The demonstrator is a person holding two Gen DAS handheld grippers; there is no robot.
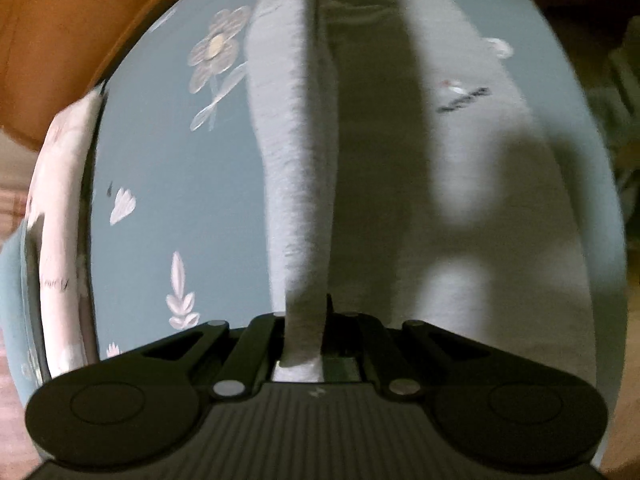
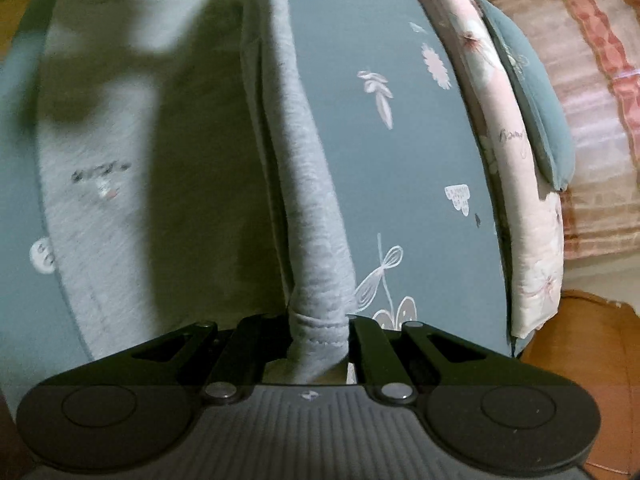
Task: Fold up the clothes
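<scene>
A light grey garment [image 1: 460, 184] with a small dark logo lies spread on a blue flower-print bedsheet [image 1: 172, 184]. One edge of it is lifted into a taut fold [image 1: 296, 160] that runs up the middle of the left wrist view. My left gripper [image 1: 304, 336] is shut on the near end of that fold. In the right wrist view the same grey garment [image 2: 120, 208] lies flat at left, and its raised, bunched edge [image 2: 308, 200] stretches away from my right gripper [image 2: 320, 336], which is shut on the hemmed end. Both views are motion-blurred.
A pink floral quilt [image 2: 504, 160] and a teal pillow [image 2: 528, 92] lie along the sheet's edge, with a pink patterned blanket [image 2: 592, 120] beyond. An orange-brown surface [image 1: 80, 32] borders the bed at the upper left of the left wrist view.
</scene>
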